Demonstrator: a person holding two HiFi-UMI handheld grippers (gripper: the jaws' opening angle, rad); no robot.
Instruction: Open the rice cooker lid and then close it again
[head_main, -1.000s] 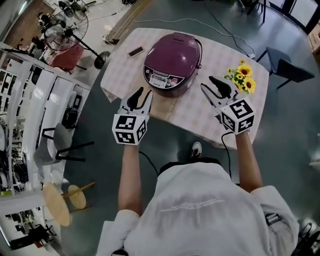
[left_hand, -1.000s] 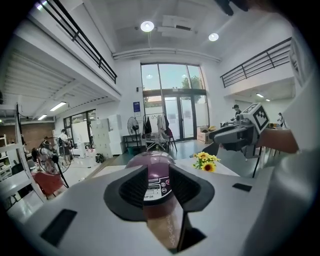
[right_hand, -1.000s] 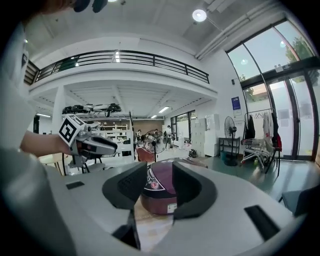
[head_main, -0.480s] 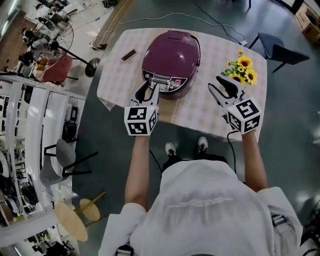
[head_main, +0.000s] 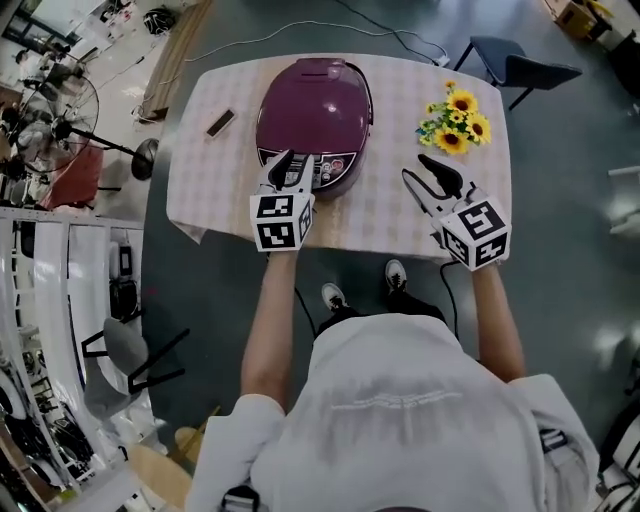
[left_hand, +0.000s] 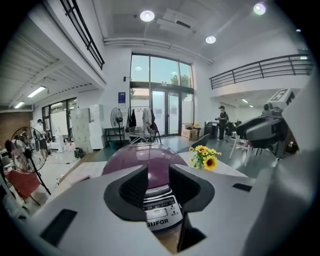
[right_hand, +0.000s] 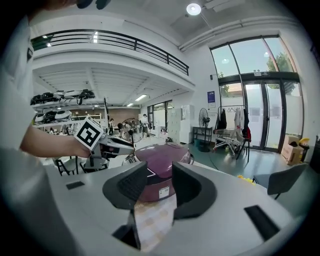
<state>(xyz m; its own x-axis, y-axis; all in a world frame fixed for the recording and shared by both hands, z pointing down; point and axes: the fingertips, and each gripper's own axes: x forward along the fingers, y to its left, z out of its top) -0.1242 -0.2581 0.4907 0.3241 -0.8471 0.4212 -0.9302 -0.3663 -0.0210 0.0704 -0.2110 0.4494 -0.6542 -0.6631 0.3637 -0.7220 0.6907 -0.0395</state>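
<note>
A purple rice cooker stands with its lid down at the middle of the checked table. My left gripper is at the cooker's front, over its control panel, open with nothing between its jaws; whether it touches I cannot tell. In the left gripper view the panel and the lid show through the gap of the left gripper. My right gripper hovers open over the cloth to the cooker's right. The right gripper points at the cooker from the side.
A bunch of sunflowers stands at the table's far right. A small dark flat object lies at the far left. A chair is behind the table. A floor fan and shelves stand to the left.
My left gripper has moved forward and to the right, from the table's near edge up to the cooker's front panel. The right gripper has stayed about where it was.
</note>
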